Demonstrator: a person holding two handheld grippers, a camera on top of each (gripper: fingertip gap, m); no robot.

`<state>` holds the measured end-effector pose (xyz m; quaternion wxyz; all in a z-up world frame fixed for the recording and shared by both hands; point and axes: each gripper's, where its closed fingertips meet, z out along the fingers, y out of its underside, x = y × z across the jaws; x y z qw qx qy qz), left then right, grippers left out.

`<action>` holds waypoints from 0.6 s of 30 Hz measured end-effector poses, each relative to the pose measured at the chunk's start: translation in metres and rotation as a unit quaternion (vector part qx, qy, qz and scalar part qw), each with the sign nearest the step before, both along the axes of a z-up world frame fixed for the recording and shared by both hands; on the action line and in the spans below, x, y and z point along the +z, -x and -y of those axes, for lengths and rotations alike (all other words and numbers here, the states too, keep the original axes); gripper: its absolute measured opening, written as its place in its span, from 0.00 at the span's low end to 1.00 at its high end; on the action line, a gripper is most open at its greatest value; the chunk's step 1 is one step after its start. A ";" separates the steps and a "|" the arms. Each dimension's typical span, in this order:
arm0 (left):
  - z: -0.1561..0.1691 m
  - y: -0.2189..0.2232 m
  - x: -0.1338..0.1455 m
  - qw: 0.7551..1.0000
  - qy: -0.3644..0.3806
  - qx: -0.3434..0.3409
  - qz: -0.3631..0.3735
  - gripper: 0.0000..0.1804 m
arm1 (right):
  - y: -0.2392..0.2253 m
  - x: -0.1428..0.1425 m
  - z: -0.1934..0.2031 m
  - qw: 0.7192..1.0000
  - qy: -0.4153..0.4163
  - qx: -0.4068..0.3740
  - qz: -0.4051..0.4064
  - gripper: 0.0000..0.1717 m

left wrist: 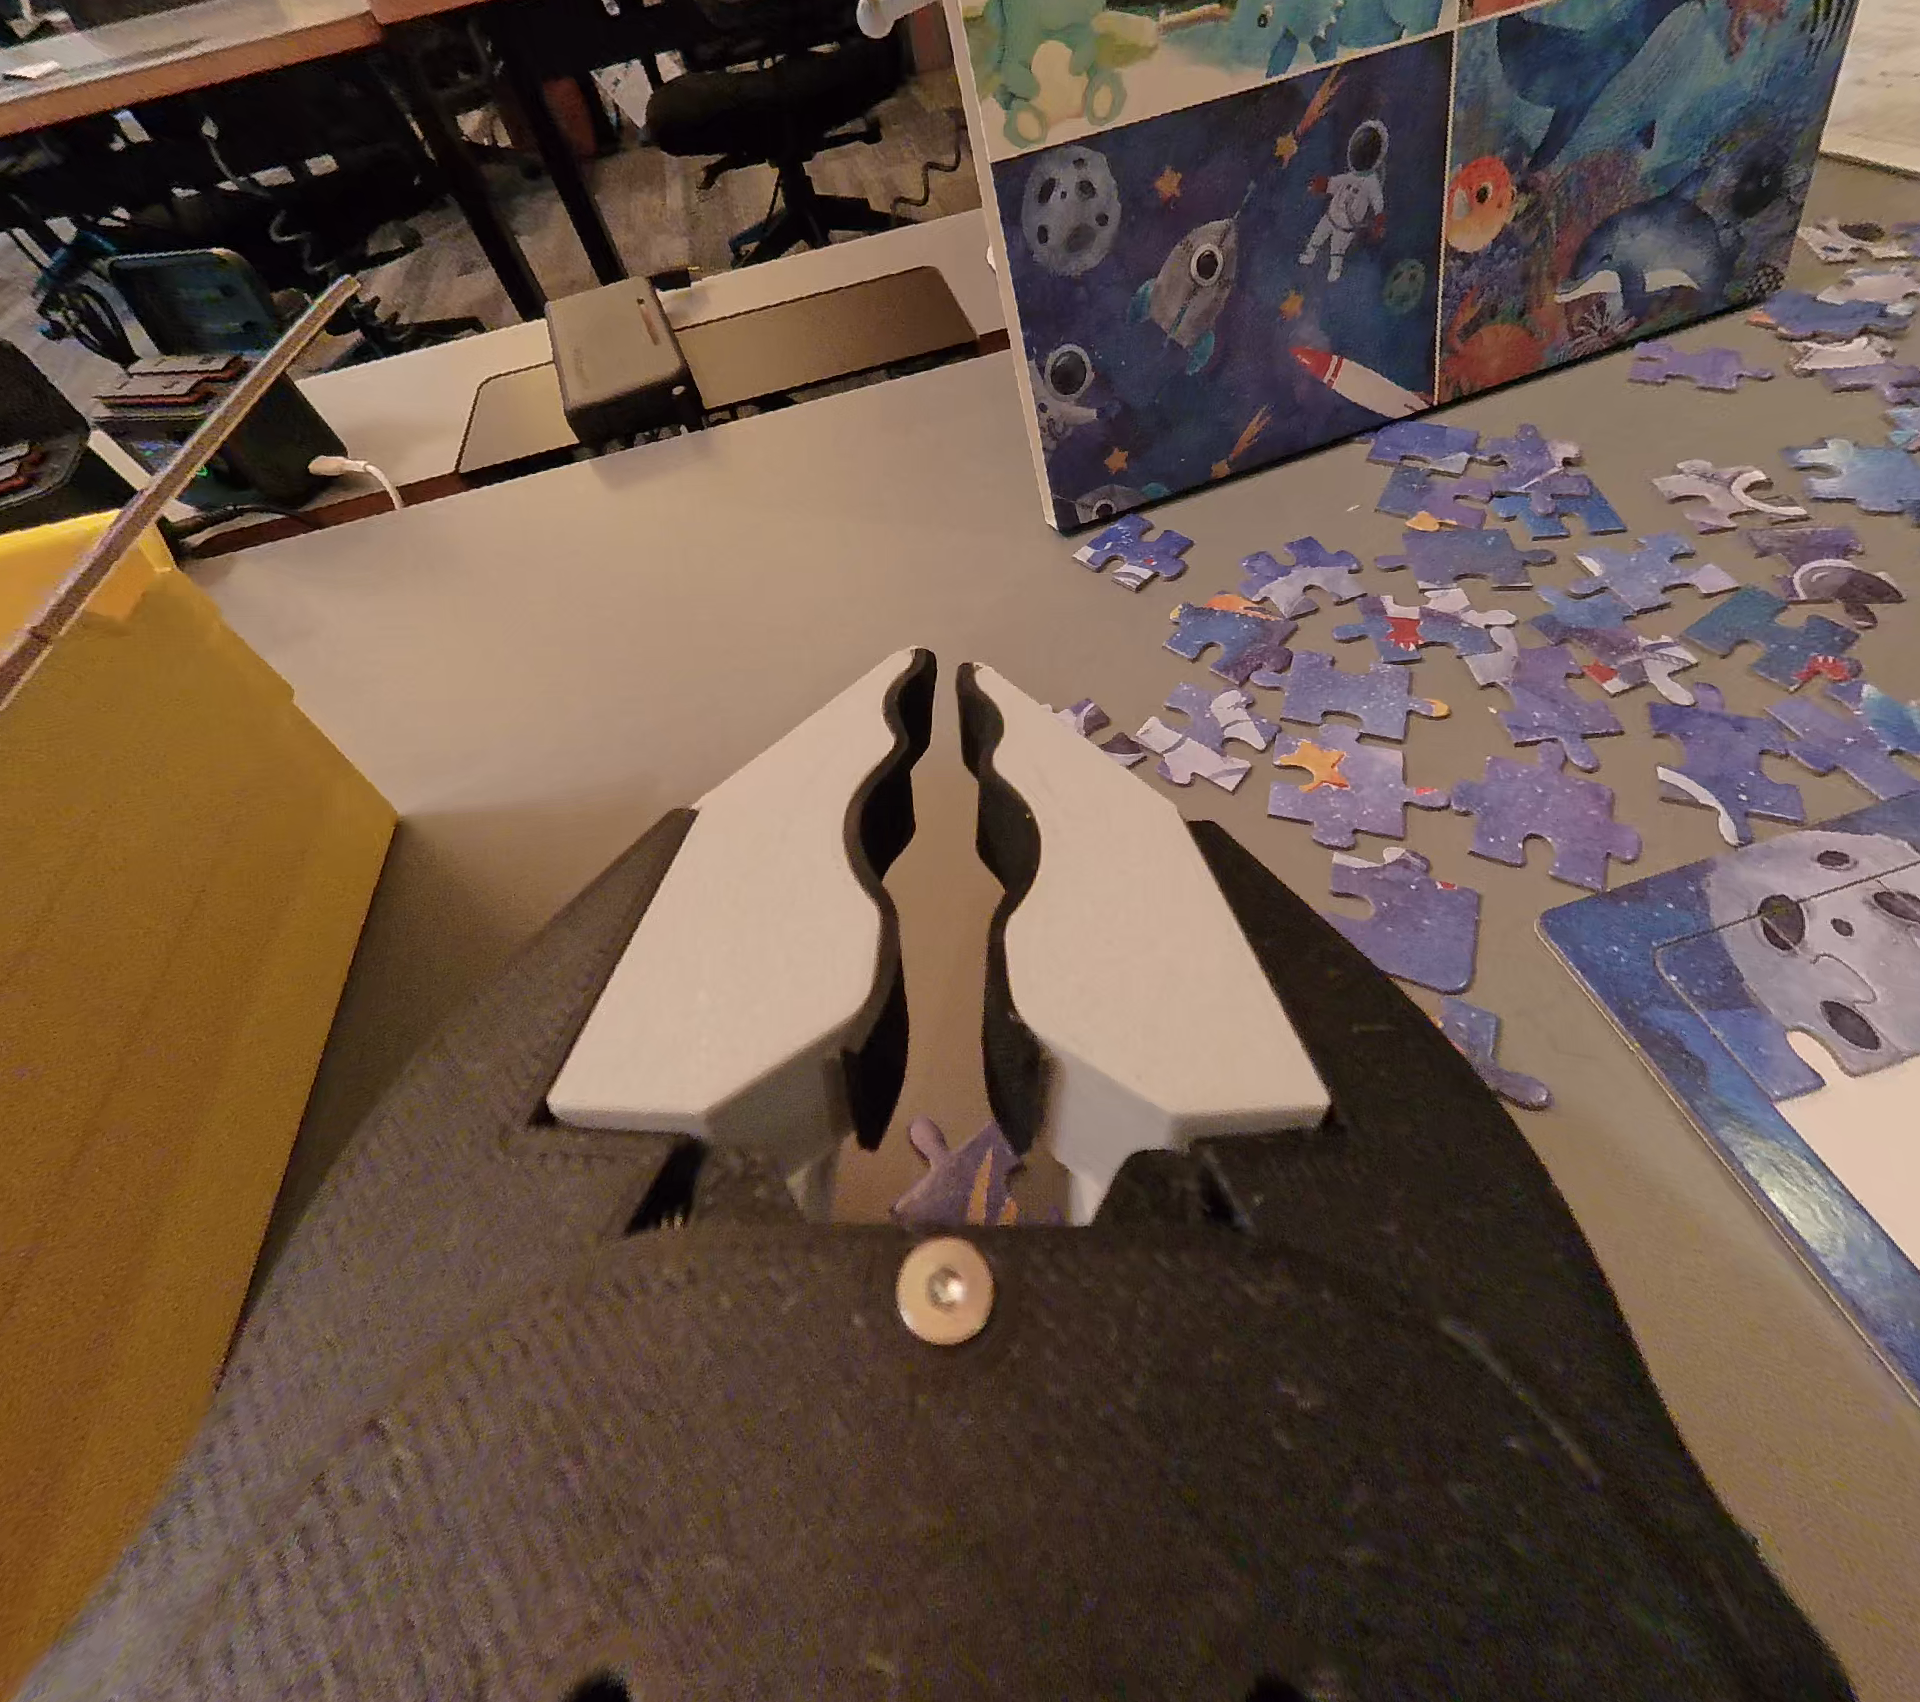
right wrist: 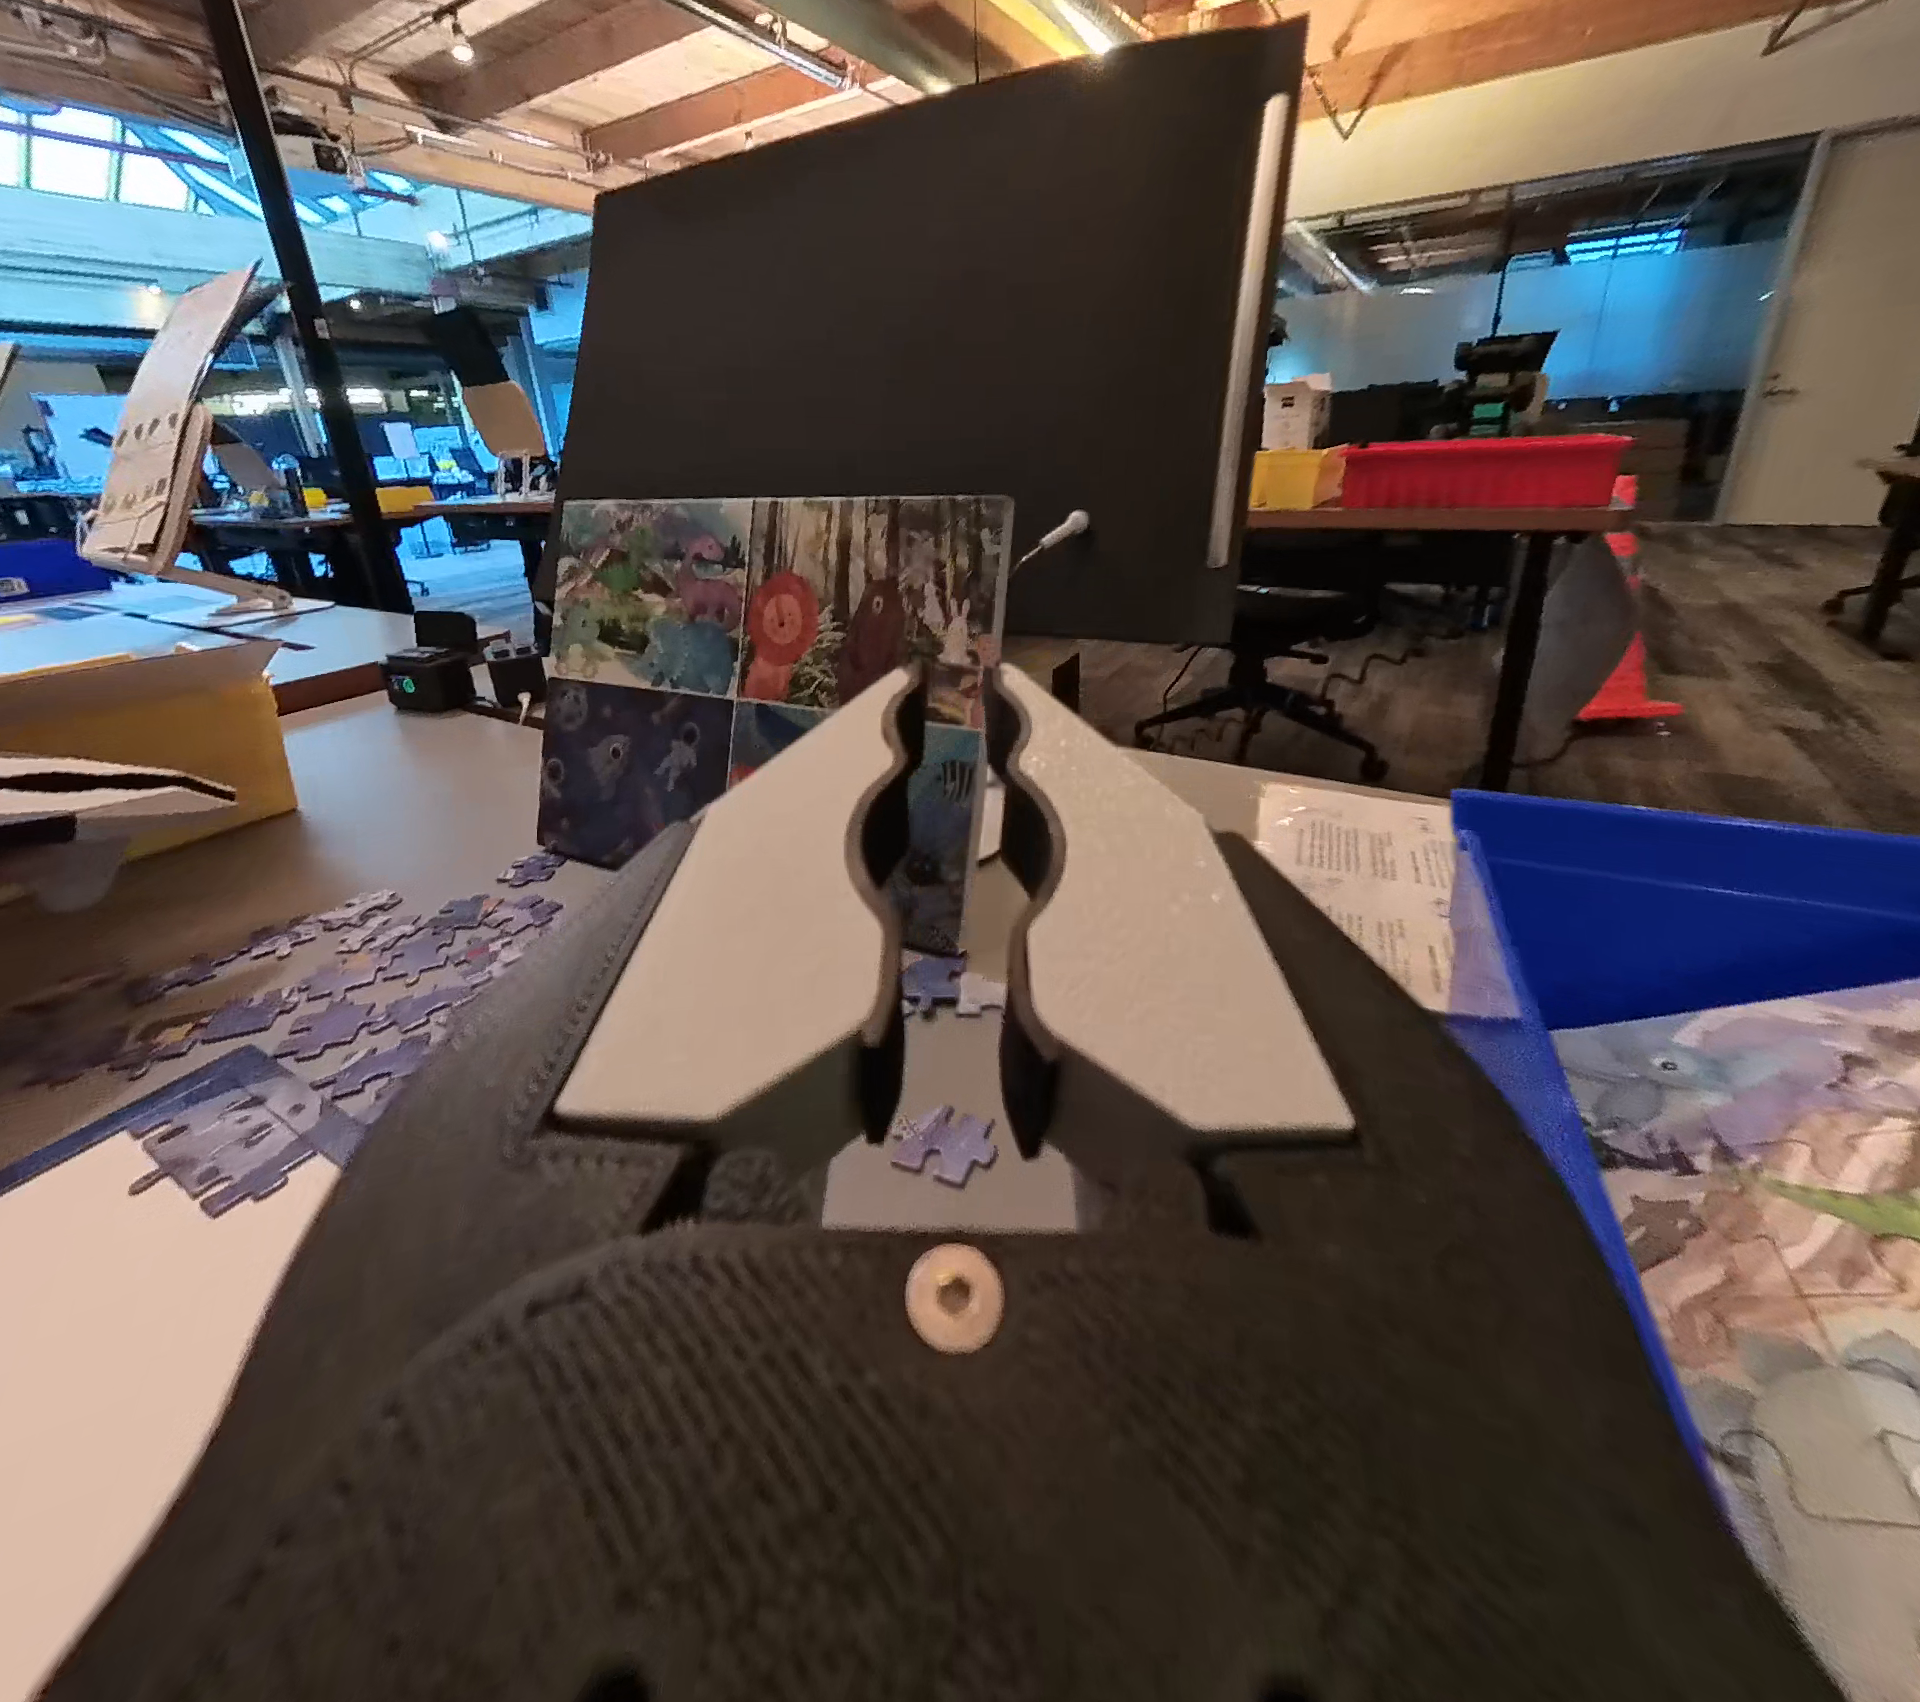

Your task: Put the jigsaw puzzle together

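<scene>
Left gripper (left wrist: 940,670), centre frame, fingers nearly closed on nothing, above bare desk (left wrist: 623,613); loose puzzle pieces (left wrist: 1507,676) at right; right gripper (right wrist: 956,681) slightly parted, empty, before picture box (right wrist: 769,613).

In the left wrist view the grey counter (left wrist: 623,613) lies bare through the centre and upper left of the frame, a broad lane. A yellow bin (left wrist: 156,873) walls off the left edge. The upright picture box (left wrist: 1403,146) blocks the upper right, and loose puzzle pieces (left wrist: 1507,696) crowd the right. A puzzle board (left wrist: 1662,1081) fills the lower right. In the right wrist view a blue bin (right wrist: 1683,904) closes the right side.
</scene>
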<state>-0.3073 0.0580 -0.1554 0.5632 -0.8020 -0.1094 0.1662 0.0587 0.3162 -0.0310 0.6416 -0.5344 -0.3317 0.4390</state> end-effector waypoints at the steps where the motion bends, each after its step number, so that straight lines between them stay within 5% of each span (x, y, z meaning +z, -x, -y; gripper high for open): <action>1: 0.000 0.000 0.000 1.000 -0.001 0.000 0.000 0.01 | 0.003 -0.002 0.002 1.000 -0.002 0.002 0.007 0.05; 18: 0.001 0.001 0.006 1.000 -0.014 0.003 -0.004 0.00 | 0.028 -0.026 0.013 0.998 0.013 0.038 0.053 0.07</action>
